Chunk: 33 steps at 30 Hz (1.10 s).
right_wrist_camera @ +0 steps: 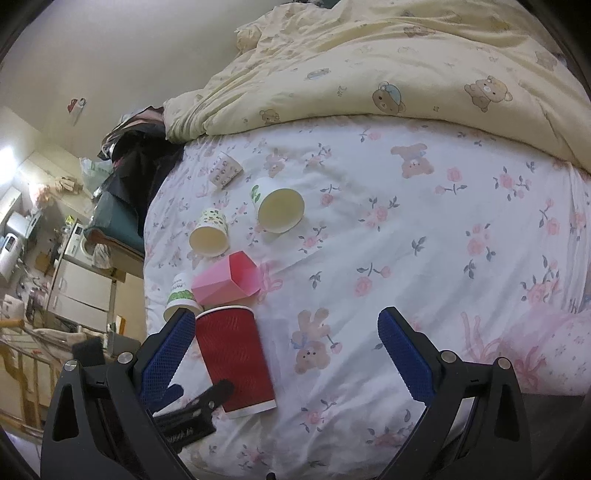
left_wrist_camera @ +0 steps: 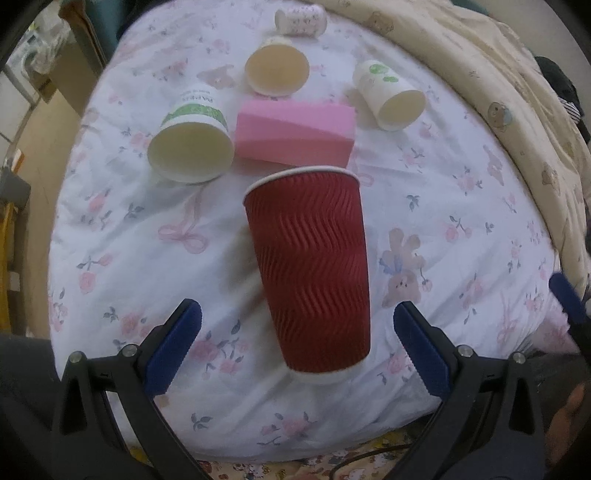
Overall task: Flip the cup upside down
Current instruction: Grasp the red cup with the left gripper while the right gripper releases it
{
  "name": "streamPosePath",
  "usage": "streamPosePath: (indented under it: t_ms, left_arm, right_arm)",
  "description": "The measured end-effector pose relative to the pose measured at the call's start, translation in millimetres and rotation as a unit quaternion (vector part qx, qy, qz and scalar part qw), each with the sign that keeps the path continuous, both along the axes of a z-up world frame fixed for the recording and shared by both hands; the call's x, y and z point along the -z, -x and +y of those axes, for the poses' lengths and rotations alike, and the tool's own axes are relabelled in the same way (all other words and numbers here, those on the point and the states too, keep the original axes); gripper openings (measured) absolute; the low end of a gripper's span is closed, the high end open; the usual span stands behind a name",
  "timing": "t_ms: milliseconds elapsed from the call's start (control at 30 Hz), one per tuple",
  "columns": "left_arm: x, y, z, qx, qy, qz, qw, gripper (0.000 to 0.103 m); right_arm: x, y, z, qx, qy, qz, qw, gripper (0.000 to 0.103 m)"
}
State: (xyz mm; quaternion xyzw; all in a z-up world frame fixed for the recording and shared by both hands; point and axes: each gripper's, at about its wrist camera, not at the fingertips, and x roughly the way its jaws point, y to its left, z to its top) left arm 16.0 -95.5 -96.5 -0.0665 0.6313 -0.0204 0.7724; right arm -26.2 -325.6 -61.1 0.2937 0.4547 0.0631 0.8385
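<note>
A red ribbed paper cup [left_wrist_camera: 314,266] lies on the floral bedsheet, its white rim pointing away from me and its base toward me. My left gripper [left_wrist_camera: 297,332] is open, its blue fingers [left_wrist_camera: 173,347] either side of the cup's base without touching it. The same cup shows in the right wrist view [right_wrist_camera: 236,354], low and left. My right gripper [right_wrist_camera: 286,354] is open and empty, with the cup just inside its left finger [right_wrist_camera: 166,354]. The left gripper's tip [right_wrist_camera: 199,402] shows beside the cup.
A pink box [left_wrist_camera: 295,133] lies just beyond the red cup. Several paper cups lie on their sides around it: a green-printed one [left_wrist_camera: 192,144], a tan one [left_wrist_camera: 277,70], another white one [left_wrist_camera: 388,96], a patterned one [left_wrist_camera: 301,18]. A yellow bear-print duvet [right_wrist_camera: 369,66] bounds the far side.
</note>
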Motion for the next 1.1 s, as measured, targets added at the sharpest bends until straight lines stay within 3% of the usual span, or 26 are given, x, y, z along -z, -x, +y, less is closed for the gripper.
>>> streamPosePath:
  t_ms: [133,267,600,967,1000,1100]
  left_arm:
    - [3,-20,6,-0.008,0.012,0.033,0.9994,0.096]
    - [-5,-24,9,-0.005,0.001,0.023,0.9997,0.096]
    - [26,18,-6,-0.01,0.038,0.078,0.9962,0.096]
    - [44,19,-7,-0.015,0.034,0.068,0.997,0.084]
    - [45,20,-8,-0.013,0.033,0.068,0.997,0.082]
    - [50,23,-13,0.0,0.043,0.073,0.9964,0.06]
  right_arm:
    - [1,-1,-1,-0.003,-0.004,0.003,1.0,0.101]
    - [2,-2,-2,-0.001,-0.011,0.007,1.0,0.101]
    - [5,-6,0,-0.003,-0.018,0.016,1.0,0.101]
    - [8,-7,1,-0.004,-0.011,0.022,1.0,0.101]
    - [9,-8,2,-0.005,-0.009,0.023,1.0,0.101]
    - [9,-9,4,-0.007,-0.007,0.024,1.0,0.101]
